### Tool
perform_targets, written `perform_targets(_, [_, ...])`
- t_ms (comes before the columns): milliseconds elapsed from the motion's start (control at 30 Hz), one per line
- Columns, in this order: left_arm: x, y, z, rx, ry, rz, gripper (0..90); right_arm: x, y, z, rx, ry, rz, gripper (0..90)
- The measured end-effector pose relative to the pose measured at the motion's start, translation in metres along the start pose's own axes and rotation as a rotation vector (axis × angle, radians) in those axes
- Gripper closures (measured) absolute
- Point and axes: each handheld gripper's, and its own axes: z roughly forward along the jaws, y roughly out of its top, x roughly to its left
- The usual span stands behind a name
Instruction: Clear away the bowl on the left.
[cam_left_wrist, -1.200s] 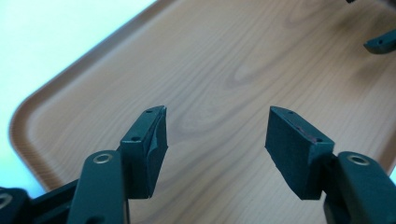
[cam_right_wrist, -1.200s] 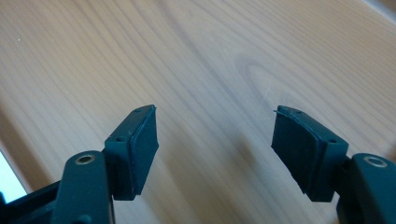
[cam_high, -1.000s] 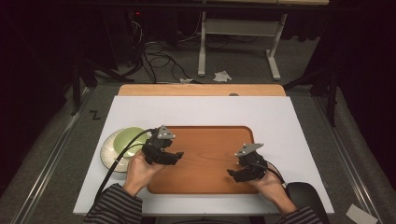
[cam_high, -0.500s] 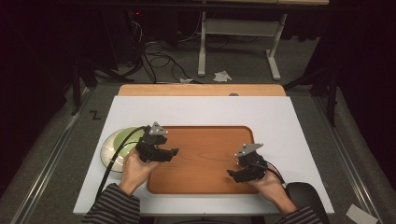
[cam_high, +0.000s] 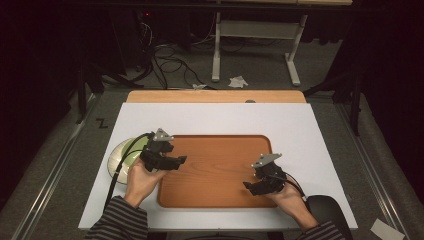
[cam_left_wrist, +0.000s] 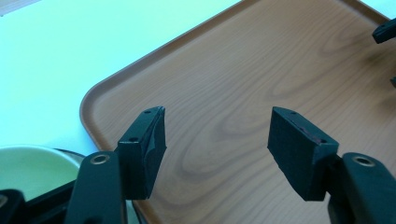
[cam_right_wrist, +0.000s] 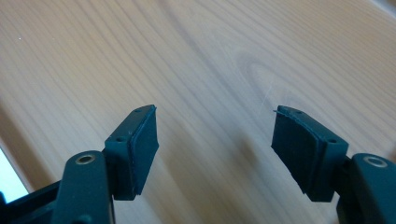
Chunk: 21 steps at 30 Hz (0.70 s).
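Overhead; both gripper views near tray (cam_high: 220, 170)

Wooden tray (cam_high: 220, 172) flat (empty) on white table, pale-green bowl (cam_high: 120, 152) left

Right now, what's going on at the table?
A person holds a gripper in each hand over a wooden tray on the white table. The left gripper is at the tray's left edge, beside a pale green bowl. The right gripper is over the tray's near right part. Both are open and hold nothing.
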Motion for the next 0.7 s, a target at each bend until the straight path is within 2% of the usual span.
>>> perform_targets(233, [0.005, -0.001, -0.003, 0.001, 0.007, -0.017, 37.1, 0.001, 0.0, 0.0, 0.005, -0.003, 0.003, 33.0])
perform_targets(367, [0.012, -0.002, -0.005, 0.008, 0.02, -0.038, 36.8, 0.0, 0.0, 0.0, 0.003, -0.002, -0.002, 33.0])
perform_targets(600, [0.02, -0.003, -0.011, -0.017, 0.043, -0.088, 35.6, 0.0, 0.0, 0.0, 0.002, 0.0, 0.001, 33.0])
perform_targets(700, [0.025, -0.004, -0.012, -0.012, 0.047, -0.106, 35.6, 0.001, 0.0, 0.001, 0.005, -0.002, 0.005, 33.0])
